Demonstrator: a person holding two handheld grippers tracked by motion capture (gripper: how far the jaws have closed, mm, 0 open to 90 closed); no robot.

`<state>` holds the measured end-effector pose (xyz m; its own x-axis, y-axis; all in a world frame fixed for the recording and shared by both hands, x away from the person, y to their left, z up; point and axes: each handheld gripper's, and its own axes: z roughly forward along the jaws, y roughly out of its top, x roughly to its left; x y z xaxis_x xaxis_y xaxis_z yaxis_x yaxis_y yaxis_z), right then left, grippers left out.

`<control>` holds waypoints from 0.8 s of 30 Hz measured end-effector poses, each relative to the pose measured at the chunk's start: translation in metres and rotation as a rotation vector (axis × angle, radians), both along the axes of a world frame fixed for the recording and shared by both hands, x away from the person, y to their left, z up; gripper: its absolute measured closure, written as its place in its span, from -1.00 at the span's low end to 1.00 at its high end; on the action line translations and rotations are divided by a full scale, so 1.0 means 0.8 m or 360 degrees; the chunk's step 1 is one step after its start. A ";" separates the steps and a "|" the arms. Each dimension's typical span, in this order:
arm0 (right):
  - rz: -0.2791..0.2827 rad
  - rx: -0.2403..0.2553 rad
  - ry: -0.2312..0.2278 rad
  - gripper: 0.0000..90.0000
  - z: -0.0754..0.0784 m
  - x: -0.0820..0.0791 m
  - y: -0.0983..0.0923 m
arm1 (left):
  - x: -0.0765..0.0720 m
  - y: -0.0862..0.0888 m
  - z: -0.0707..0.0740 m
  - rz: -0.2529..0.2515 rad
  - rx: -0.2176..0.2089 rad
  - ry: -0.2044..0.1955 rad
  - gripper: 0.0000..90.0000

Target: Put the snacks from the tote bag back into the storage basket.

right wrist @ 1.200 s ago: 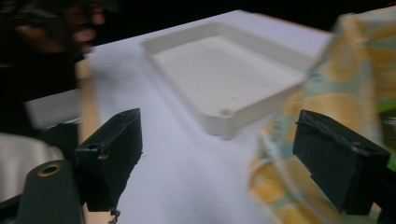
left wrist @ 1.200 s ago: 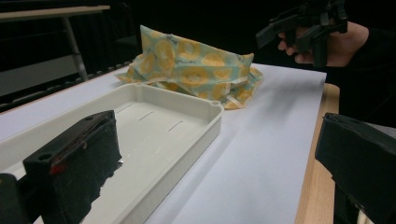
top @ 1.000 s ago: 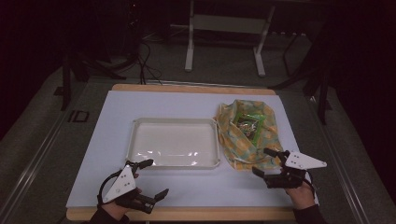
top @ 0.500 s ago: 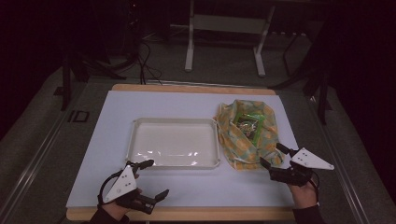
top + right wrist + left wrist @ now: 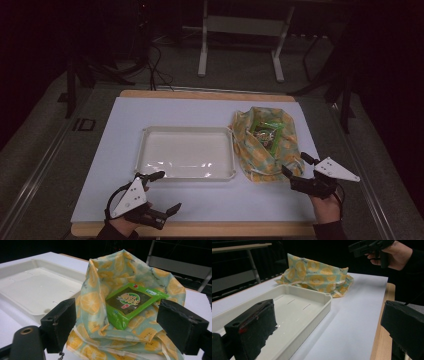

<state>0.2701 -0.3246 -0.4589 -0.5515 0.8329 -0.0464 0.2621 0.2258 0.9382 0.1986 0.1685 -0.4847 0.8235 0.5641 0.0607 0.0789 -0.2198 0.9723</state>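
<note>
At the table's five o'clock, the right gripper (image 5: 296, 169) has backed slightly off the bag (image 5: 262, 142), jaws spread, facing the green packet (image 5: 131, 303) inside; likely lining up a grab. The left gripper (image 5: 161, 192) waits spread at seven o'clock by the tray (image 5: 186, 172).

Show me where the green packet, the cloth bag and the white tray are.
green packet (image 5: 128, 302), right gripper view, middle of its dark printed face.
cloth bag (image 5: 250, 150), high view, its near left side.
white tray (image 5: 186, 129), high view, its far rim.
</note>
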 end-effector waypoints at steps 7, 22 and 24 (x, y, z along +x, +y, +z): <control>0.0003 -0.0001 -0.0042 -0.65 0.015 0.003 0.003 | 0.000 -0.001 -0.001 -0.0003 0.0007 0.0005 -0.99; -0.0004 0.0001 -0.0091 -0.65 0.038 0.019 0.010 | 0.000 -0.002 -0.001 -0.0004 0.0021 0.0006 -0.99; -0.0013 -0.0007 -0.0102 -0.65 0.041 0.024 0.011 | 0.000 -0.002 -0.001 -0.0008 0.0020 0.0009 -0.99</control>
<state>0.2890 -0.3155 -0.4263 -0.5404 0.8371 -0.0848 0.2035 0.2279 0.9522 0.1984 0.1666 -0.4858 0.8266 0.5593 0.0630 0.0831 -0.2321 0.9691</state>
